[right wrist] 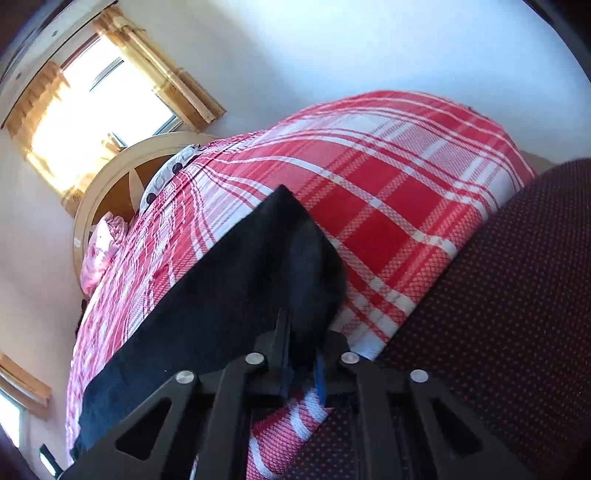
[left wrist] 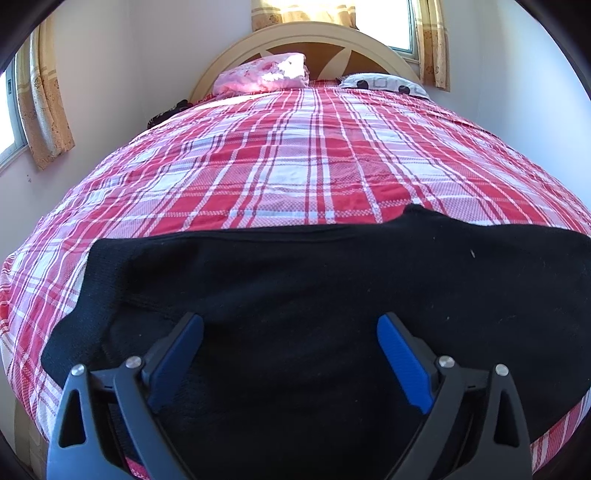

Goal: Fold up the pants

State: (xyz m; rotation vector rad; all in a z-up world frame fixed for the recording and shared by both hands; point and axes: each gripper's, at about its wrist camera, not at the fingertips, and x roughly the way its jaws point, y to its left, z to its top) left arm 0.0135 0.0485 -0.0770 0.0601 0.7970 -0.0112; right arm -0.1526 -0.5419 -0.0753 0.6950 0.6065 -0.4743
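Two tools are at work over the bed [left wrist: 295, 155], which is covered in a red-and-white plaid sheet. Black pants [left wrist: 314, 288] lie spread across the near end of that sheet, reaching almost from one side of the bed to the other, flat for the most part with a small peak along their far edge.

From the left wrist view, the left tool [left wrist: 290, 325] hangs just above the dark cloth with its blue-padded fingers [left wrist: 402, 362] spread wide apart; nothing is caught between them, only the pants lying beneath.

From the right wrist view, the right tool [right wrist: 301, 354] is clenched on a corner of the pants [right wrist: 236, 288]. Its jaws are drawn nearly together with a fold of black fabric bunched between the blue pads, and the cloth rises from the grip into a pointed flap against the plaid. On the right of that view a dark maroon fabric with small red dots [right wrist: 498, 314] fills the frame; I cannot tell what it belongs to.

At the head of the bed stand a rounded cream headboard [left wrist: 314, 33], a pink pillow [left wrist: 262, 72] and a white pillow with black shapes [left wrist: 384, 83]. Yellow curtains [left wrist: 44, 110] frame the bright windows.
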